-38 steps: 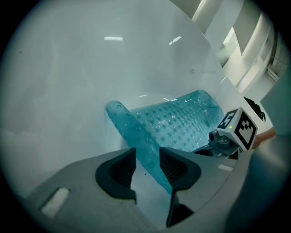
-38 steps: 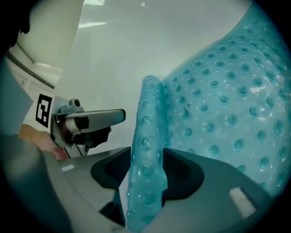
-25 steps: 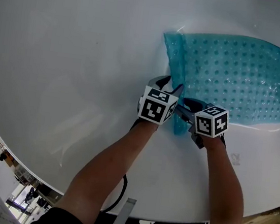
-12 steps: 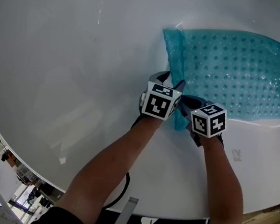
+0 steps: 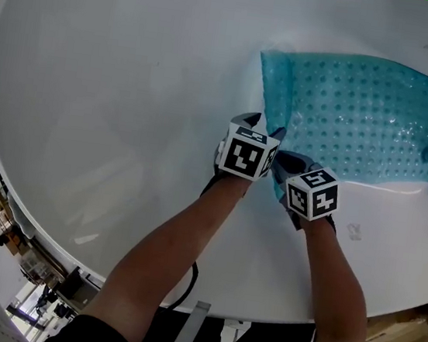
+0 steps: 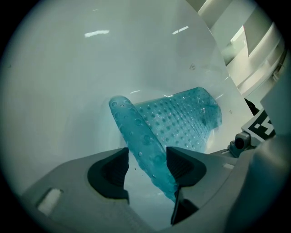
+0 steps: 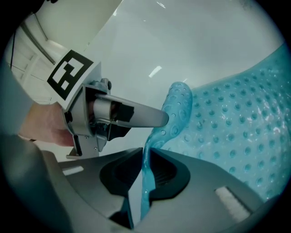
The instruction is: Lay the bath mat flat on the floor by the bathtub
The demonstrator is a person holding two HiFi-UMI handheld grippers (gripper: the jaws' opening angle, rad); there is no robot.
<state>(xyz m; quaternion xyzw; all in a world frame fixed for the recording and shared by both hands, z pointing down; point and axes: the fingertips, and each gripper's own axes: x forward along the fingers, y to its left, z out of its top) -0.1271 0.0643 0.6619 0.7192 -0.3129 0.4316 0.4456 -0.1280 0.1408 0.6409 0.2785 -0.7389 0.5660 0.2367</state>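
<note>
Teal bath mat [image 5: 362, 115], one (in tub [image 5: 114, 98]); right gripper [image 7: 144, 166] just clamped it; left gripper [image 6: 147, 161] jaws just opened astride.

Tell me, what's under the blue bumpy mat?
The bath mat lies in the white bathtub, so the tub's floor is under it. Its near edge is raised, pinched in the right gripper. Anything beneath the flat part is covered.

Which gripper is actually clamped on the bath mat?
The right gripper: its jaws have just closed on the bath mat. The left gripper has just opened wide, the mat's fold loose between its jaws.
</note>
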